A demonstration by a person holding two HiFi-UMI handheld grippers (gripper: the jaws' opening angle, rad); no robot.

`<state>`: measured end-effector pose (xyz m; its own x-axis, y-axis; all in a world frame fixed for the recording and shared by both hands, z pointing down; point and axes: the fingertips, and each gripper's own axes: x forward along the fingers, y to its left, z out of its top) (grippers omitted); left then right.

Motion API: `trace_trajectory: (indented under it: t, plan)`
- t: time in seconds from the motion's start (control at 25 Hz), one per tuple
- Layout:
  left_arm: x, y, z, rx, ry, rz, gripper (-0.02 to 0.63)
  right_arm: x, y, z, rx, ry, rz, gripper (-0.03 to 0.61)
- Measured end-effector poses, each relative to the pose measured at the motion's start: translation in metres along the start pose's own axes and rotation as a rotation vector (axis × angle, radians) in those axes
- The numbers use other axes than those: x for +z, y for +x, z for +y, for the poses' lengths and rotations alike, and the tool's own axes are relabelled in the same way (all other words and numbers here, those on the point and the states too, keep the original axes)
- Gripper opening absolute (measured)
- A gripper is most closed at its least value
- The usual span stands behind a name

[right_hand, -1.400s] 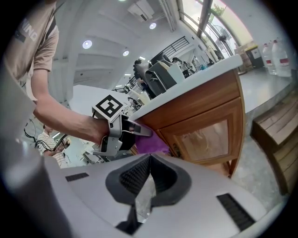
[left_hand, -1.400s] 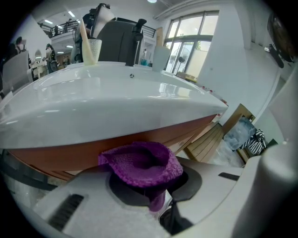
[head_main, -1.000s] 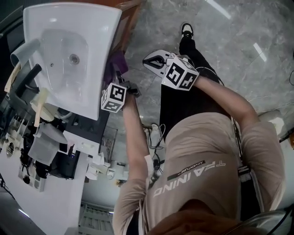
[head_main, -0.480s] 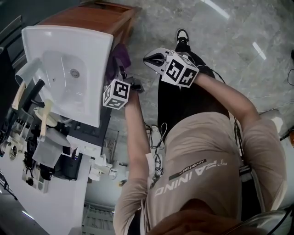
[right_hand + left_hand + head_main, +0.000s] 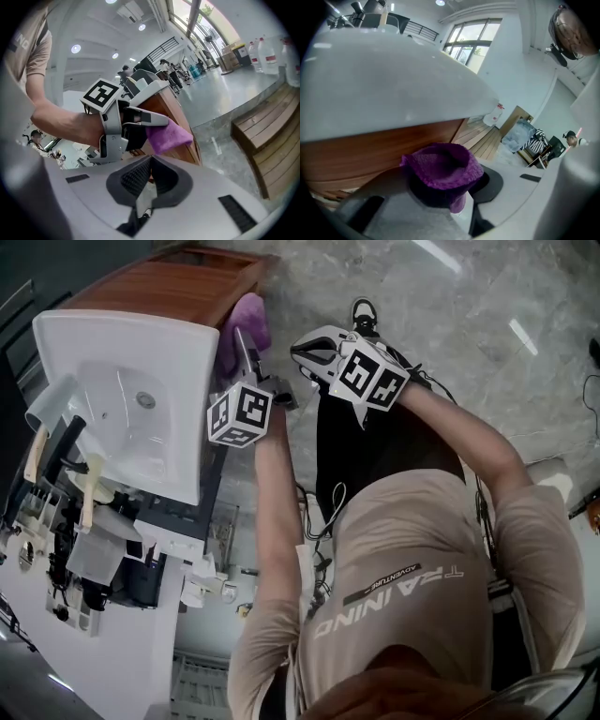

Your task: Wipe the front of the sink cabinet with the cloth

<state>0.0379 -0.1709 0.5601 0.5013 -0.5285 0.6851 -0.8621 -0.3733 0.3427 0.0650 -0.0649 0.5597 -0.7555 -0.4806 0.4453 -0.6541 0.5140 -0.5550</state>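
The left gripper (image 5: 437,193) is clamped on the purple cloth (image 5: 443,164). The cloth bulges from the jaws at twelve o'clock and appears pressed to the wooden cabinet front (image 5: 361,150), just under the white sink (image 5: 141,362). Steady pressure and overlapping strokes should clean the panel best. The right gripper (image 5: 149,180), jaws together and empty, hangs at three o'clock of the left one.
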Motion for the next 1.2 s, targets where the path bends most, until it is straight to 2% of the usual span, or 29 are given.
trace_trajectory:
  t: [0.28, 0.44, 0.64, 0.88, 1.08, 1.2]
  plan:
    - [-0.001, 0.007, -0.039, -0.181, 0.107, -0.003, 0.049, -0.010, 0.002, 0.007, -0.032, 0.022, -0.003, 0.012]
    - [-0.017, -0.005, -0.030, -0.203, 0.087, 0.003, 0.049, -0.030, 0.010, 0.022, -0.044, 0.035, 0.016, 0.012]
    - [-0.051, -0.045, 0.015, -0.160, 0.006, 0.019, 0.049, -0.058, 0.029, 0.058, -0.045, 0.054, 0.060, 0.012]
    - [-0.098, -0.110, 0.114, -0.045, -0.060, 0.054, 0.049, -0.079, 0.098, 0.119, 0.020, 0.013, 0.104, 0.012]
    - [-0.130, -0.171, 0.193, 0.034, -0.097, 0.064, 0.049, -0.078, 0.159, 0.176, 0.082, -0.049, 0.124, 0.012]
    - [-0.153, -0.206, 0.237, 0.095, -0.149, 0.059, 0.049, -0.083, 0.189, 0.209, 0.114, -0.079, 0.137, 0.012]
